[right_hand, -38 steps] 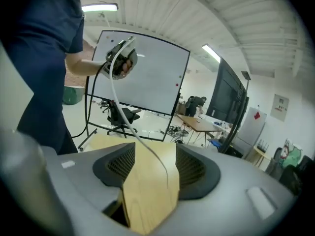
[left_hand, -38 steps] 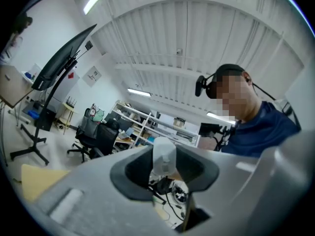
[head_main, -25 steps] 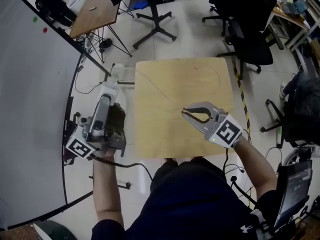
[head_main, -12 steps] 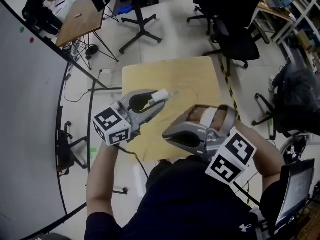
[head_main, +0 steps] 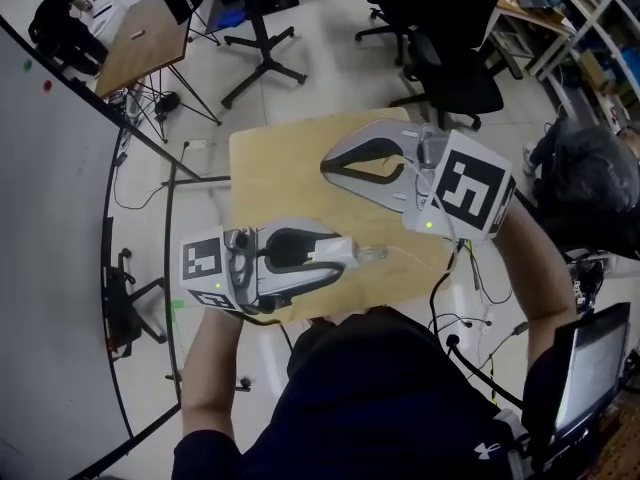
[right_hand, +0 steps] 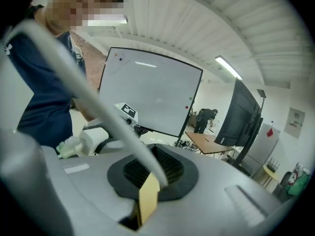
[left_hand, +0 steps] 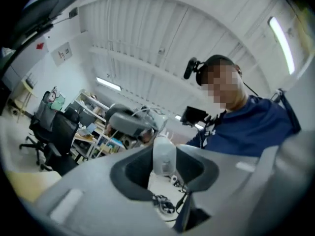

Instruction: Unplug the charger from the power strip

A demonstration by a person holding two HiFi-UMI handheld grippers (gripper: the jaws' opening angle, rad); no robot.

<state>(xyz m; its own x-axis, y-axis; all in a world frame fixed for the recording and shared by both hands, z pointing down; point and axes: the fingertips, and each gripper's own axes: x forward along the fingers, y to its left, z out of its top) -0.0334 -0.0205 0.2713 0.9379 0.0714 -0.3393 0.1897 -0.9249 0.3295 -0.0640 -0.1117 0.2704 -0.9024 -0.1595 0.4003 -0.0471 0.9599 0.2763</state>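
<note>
Nearest, my left gripper (head_main: 342,258) is closed partway round one white charger (left_hand: 164,156), the jaws pressing its two sides, probably to keep the body steady and clear of any socket; its translucent end points toward my right hand; beyond it, my right gripper (head_main: 330,163) is closed tight on the single pale cable (right_hand: 98,107), likely so the lead does not drag; both hang above the one wooden table (head_main: 270,168); count: two grippers, one charger, one cable; no power strip can be made out, so the unplugging looks done.
</note>
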